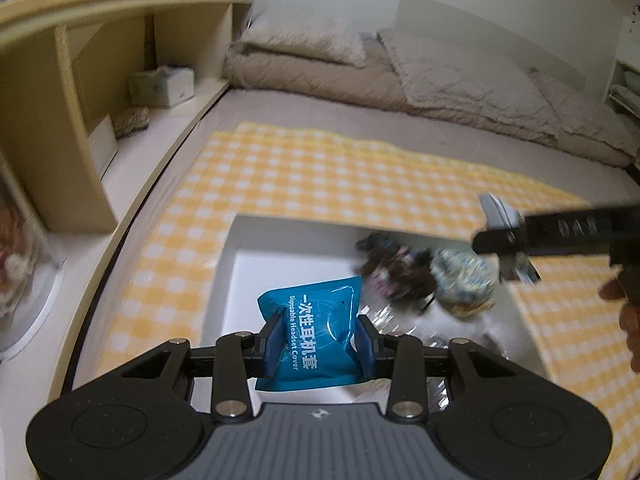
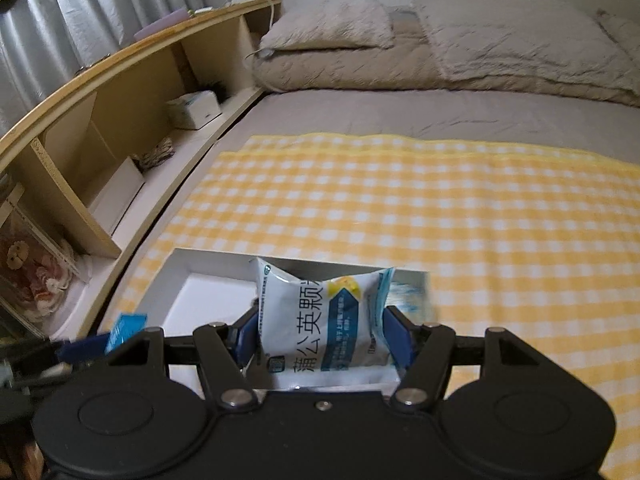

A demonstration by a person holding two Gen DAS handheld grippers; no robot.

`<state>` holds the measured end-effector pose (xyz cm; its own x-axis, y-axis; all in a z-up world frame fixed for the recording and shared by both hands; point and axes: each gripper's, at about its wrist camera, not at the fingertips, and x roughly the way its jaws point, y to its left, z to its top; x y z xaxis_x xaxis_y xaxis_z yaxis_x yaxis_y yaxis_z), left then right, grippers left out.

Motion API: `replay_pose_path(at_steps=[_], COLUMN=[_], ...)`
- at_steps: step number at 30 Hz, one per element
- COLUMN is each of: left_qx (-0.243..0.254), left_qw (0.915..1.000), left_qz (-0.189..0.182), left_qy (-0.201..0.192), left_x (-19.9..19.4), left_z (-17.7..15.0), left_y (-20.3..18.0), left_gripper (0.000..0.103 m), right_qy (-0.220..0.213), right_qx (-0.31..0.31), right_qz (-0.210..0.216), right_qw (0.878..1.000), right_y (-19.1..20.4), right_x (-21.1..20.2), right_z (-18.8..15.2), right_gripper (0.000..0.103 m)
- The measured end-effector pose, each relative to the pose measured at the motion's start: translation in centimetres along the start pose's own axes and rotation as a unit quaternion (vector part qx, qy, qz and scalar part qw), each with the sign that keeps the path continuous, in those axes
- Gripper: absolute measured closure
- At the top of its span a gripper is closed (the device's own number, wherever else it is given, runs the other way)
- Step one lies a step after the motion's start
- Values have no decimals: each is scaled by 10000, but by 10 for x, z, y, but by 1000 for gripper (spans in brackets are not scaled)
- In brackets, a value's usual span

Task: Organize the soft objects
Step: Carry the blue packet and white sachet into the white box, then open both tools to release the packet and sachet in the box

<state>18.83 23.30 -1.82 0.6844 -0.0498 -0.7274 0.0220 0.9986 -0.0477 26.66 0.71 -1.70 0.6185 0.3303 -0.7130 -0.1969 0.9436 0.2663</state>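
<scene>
My left gripper [image 1: 318,340] is shut on a blue headset-cover packet [image 1: 316,328], held above the white box [image 1: 240,240]. My right gripper [image 2: 320,332] is shut on a white and blue sachet [image 2: 320,320], held over the same box [image 2: 180,268]. In the left wrist view the right gripper [image 1: 508,248] shows at the right with the sachet [image 1: 498,212] in it. Inside the box lie a dark bundle [image 1: 396,268] and a pale patterned soft item [image 1: 464,280]. The blue packet [image 2: 126,328] shows at the lower left of the right wrist view.
The box sits on a yellow checked cloth [image 2: 400,208] spread on a grey bed [image 2: 400,116]. Beige pillows and a quilt [image 2: 460,44] lie at the head. A wooden shelf unit [image 2: 100,120] with a tissue box [image 2: 196,110] runs along the left.
</scene>
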Motion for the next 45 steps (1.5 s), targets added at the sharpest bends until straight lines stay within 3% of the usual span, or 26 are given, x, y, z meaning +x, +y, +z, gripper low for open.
replay_pose_path(at_steps=[8, 14, 24, 26, 28, 30, 32, 45], left_qx=[217, 425, 175, 164, 154, 159, 219, 240], left_qw=[9994, 9965, 9958, 9958, 9958, 9955, 9950, 9963], left_qz=[-26, -109, -189, -161, -220, -310, -338, -204], left_qy=[286, 715, 878, 891, 879, 877, 910, 802], left_x=[12, 26, 34, 37, 39, 39, 40, 25], left_z=[-17, -28, -34, -34, -34, -33, -33, -26], left_y=[14, 15, 38, 41, 40, 37, 32, 20], left_gripper=[62, 62, 61, 58, 53, 39, 33, 29], right_qy=[240, 302, 591, 644, 634, 585, 590, 448], right_qx=[-54, -178, -76, -61, -86, -111, -118, -114], right_qz=[259, 407, 664, 730, 782, 751, 660, 591], right_qw=[9994, 9986, 9960, 9952, 9949, 9954, 9960, 9972], right_y=[54, 90, 129, 132, 136, 137, 135, 106], right_x=[42, 68, 125, 133, 139, 141, 141, 111], right_z=[1, 8, 17, 16, 14, 12, 11, 14], right_gripper=[38, 37, 37, 36, 27, 16, 16, 15])
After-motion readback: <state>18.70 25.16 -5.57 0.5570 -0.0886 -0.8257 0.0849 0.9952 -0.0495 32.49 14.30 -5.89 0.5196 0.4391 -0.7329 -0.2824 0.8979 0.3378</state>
